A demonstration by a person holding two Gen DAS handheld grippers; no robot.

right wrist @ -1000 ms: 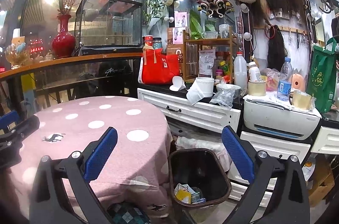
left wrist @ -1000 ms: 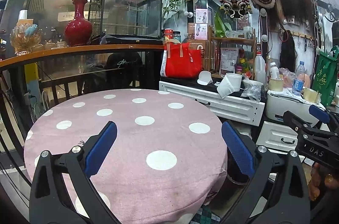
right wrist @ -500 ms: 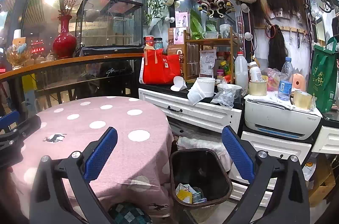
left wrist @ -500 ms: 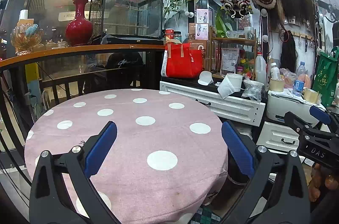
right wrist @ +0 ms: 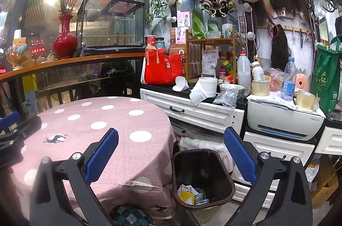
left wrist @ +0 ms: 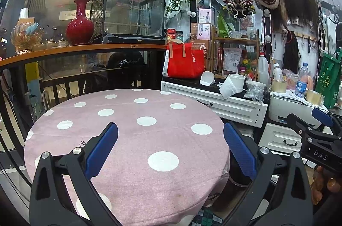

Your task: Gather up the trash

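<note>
Trash [right wrist: 191, 196] was seen inside the black bin [right wrist: 229, 181] beside the polka-dot table [left wrist: 128, 119]. Both the left gripper [left wrist: 170, 150] and right gripper [right wrist: 171, 153] were held wide apart, empty. Further searching could be wasted, since nothing loose was visible on the tablecloth.

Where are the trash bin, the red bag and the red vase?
Bin [right wrist: 229, 177]: right wrist view, right rim.
Red bag [right wrist: 162, 72]: right wrist view, front face.
Vase [left wrist: 79, 28]: left wrist view, round belly.
</note>
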